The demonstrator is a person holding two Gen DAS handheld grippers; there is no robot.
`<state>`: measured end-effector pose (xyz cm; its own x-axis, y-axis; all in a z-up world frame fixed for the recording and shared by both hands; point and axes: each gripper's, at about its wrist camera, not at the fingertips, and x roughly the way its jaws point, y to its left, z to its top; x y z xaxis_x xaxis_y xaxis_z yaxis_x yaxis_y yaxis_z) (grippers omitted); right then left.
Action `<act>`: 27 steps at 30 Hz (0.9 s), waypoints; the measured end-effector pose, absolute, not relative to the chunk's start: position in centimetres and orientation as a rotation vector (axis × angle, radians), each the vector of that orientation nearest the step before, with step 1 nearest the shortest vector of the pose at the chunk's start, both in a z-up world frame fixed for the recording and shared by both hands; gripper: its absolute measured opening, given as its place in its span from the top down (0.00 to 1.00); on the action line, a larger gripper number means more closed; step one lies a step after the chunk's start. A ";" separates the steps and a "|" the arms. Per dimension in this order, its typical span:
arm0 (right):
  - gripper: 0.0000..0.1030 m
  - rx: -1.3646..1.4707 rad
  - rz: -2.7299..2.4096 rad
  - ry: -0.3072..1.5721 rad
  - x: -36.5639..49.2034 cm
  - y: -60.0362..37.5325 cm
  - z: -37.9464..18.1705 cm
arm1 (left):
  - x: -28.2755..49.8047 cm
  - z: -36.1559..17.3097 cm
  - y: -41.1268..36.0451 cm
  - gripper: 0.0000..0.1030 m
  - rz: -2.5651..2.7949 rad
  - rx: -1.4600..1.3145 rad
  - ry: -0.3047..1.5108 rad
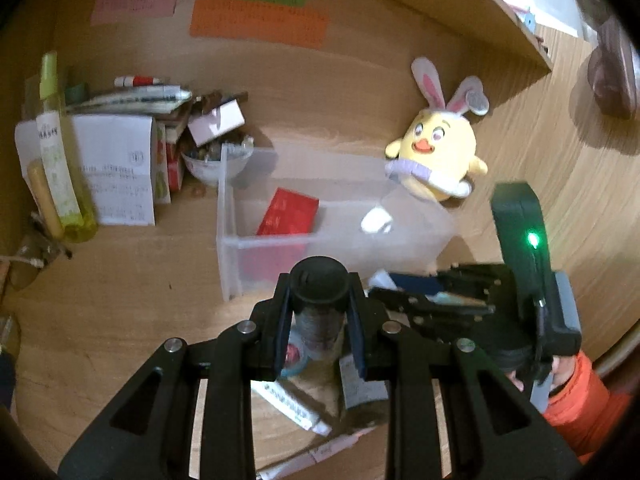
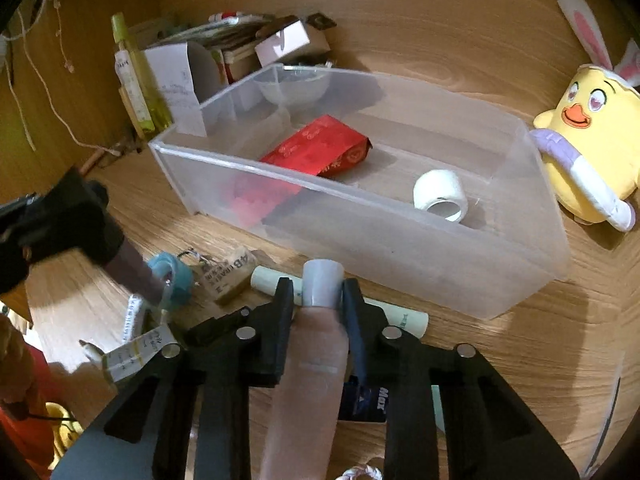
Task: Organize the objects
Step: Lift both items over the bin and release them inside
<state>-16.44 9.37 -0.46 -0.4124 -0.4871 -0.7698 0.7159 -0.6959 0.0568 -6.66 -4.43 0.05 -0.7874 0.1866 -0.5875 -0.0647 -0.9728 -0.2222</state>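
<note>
A clear plastic bin [image 2: 460, 264] stands on the wooden desk and shows in the left wrist view too [image 1: 228, 248]. In it lie a red packet [image 2: 320, 148] and a white tape roll [image 2: 440, 196]. My left gripper [image 1: 319, 300] is shut on a dark bottle with a black cap [image 1: 318, 284], held above the desk just in front of the bin. My right gripper [image 2: 318, 296] is shut on a pink tube with a pale cap [image 2: 316, 344], near the bin's front wall. The left gripper [image 2: 60, 228] shows blurred in the right wrist view.
A yellow plush chick [image 2: 580, 152] sits right of the bin. Boxes, a bowl and a green bottle [image 1: 60, 160] crowd the back left. A blue tape roll [image 2: 172, 280], an eraser [image 2: 232, 276], a white tube [image 2: 396, 316] and tags lie in front of the bin.
</note>
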 end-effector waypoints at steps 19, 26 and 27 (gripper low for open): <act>0.82 0.687 -2.261 0.146 -14.1 13.6 10.1 | -10.1 7.5 -5.5 0.75 2.971 -0.776 -0.260; 0.82 0.559 -2.331 0.128 -15.0 13.3 14.5 | -12.6 7.5 -6.1 0.75 2.985 -0.809 -0.269; 0.82 0.551 -2.345 0.127 -15.4 13.3 14.9 | -12.9 7.3 -6.1 0.75 2.982 -0.820 -0.274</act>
